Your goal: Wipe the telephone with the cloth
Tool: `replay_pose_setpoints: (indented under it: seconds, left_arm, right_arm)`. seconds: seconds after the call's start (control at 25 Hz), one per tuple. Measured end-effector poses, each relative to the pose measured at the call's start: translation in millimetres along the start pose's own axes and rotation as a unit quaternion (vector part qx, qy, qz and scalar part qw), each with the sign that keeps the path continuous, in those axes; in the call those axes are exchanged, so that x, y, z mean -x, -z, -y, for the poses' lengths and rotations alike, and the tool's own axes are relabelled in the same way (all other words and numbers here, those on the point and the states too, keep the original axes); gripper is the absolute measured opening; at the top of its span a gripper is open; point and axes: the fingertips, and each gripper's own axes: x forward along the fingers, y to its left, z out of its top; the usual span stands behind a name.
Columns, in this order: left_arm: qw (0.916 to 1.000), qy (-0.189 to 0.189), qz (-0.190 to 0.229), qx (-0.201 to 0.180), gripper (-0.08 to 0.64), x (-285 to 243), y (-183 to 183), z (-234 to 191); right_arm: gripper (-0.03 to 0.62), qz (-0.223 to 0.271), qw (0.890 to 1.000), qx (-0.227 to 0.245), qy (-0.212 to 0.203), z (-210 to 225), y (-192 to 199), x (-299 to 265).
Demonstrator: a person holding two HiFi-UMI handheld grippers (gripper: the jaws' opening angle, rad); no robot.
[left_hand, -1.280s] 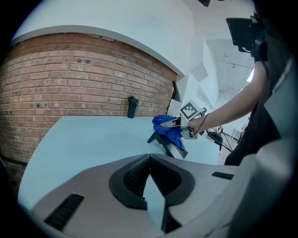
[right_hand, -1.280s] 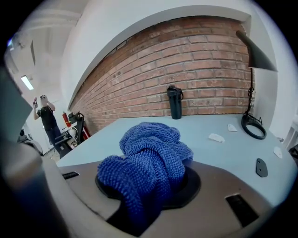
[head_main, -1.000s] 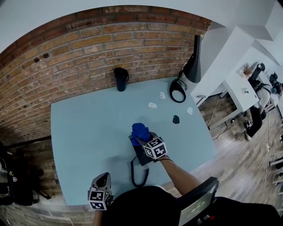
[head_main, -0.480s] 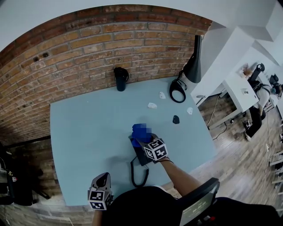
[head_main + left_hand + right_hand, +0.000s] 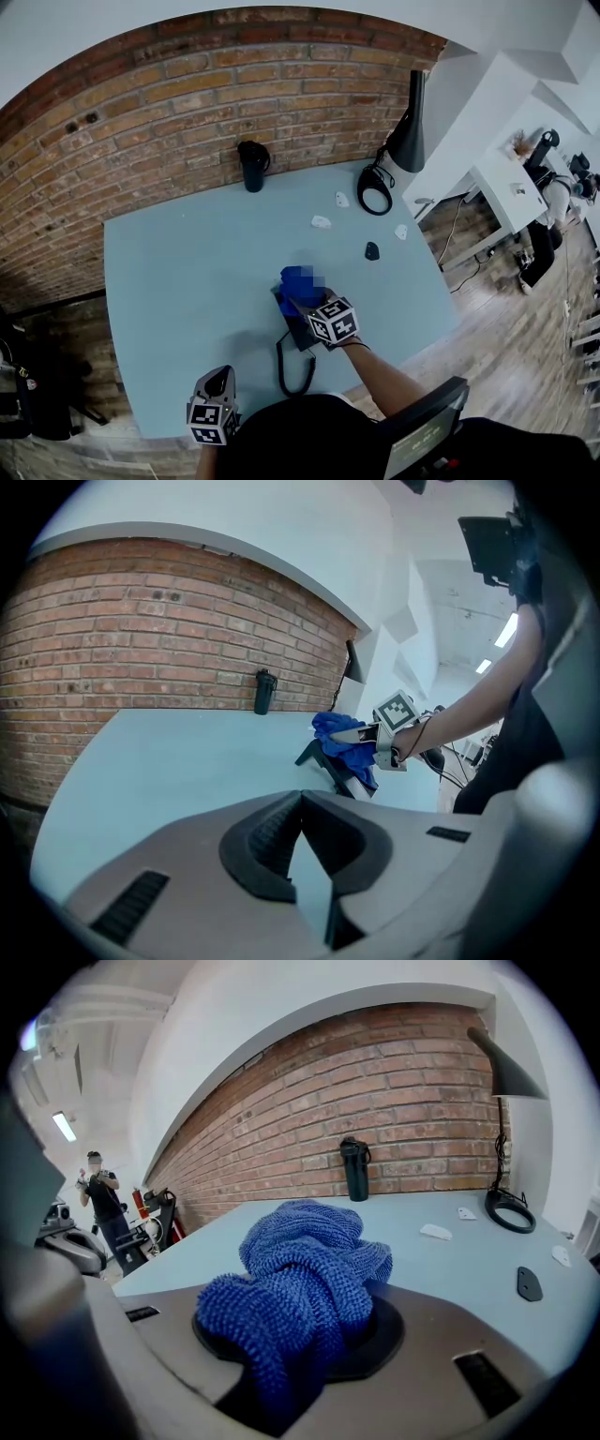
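The right gripper [image 5: 307, 302] is clamped on the bunched blue knitted cloth [image 5: 300, 1279]; the right gripper view shows the fabric packed between the jaws and spilling forward over them. Compared with one second ago, the gripper and cloth have shifted only slightly toward the person, and the cloth remains pressed on the upper end of the black desk telephone [image 5: 296, 326]. This small travel indicates a short wiping stroke in progress. Most of the telephone body appears still to be covered.

The left gripper [image 5: 302, 803] rests at the near table edge, well apart from the telephone. Its jaw tips meet and nothing is between them. It has not moved.

The telephone sits near the front centre of the pale blue-green table top [image 5: 178, 281], with its black coiled cord [image 5: 292, 370] trailing toward the person. A black tumbler [image 5: 251, 165] stands at the far edge against the red brick wall [image 5: 187, 103]. A black desk lamp [image 5: 410, 131] occupies the far right corner. White desks and wood flooring lie beyond the table to the right.
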Motion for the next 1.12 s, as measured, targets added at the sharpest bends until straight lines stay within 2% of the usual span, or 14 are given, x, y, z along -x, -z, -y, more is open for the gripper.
replay_pose_setpoints:
  seconds: [1.12]
  left_arm:
    - [0.9997, 0.018, -0.013, -0.01, 0.021, -9, 6, 1]
  right_arm:
    - [0.166, -0.01, 1.0, -0.008, -0.002, -11, 29, 15]
